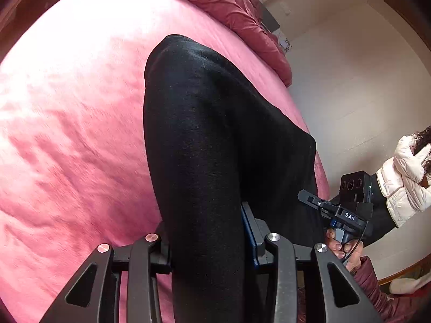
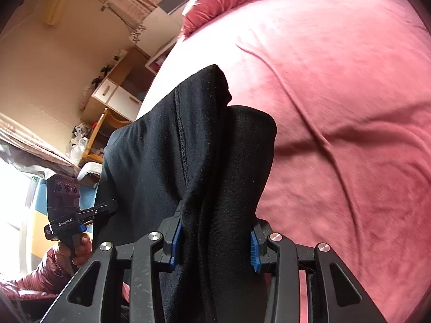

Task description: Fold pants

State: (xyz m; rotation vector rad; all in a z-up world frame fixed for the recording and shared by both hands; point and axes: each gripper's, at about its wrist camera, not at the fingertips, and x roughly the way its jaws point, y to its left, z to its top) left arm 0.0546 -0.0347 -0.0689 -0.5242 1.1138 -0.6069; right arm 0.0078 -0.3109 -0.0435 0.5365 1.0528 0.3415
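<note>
Black pants [image 1: 215,134] hang lifted over a pink bed [image 1: 67,121]. In the left wrist view my left gripper [image 1: 207,242] is shut on a bunched part of the fabric, which drapes over its fingers and hides the pads. The right gripper [image 1: 317,204] shows at the right of that view, held by a hand. In the right wrist view my right gripper [image 2: 215,245] is shut on the pants [image 2: 188,148], with its blue pads [image 2: 254,253] pressing a thick fold. A seam runs down the cloth. The left gripper [image 2: 107,207] shows at the left there.
A rumpled pink duvet [image 1: 237,13] lies at the far end of the bed [image 2: 336,94]. A person in a white puffer jacket [image 1: 404,177] stands by the cream wall. Wooden drawers [image 2: 115,94] and a cluttered chair [image 2: 94,140] stand beside the bed.
</note>
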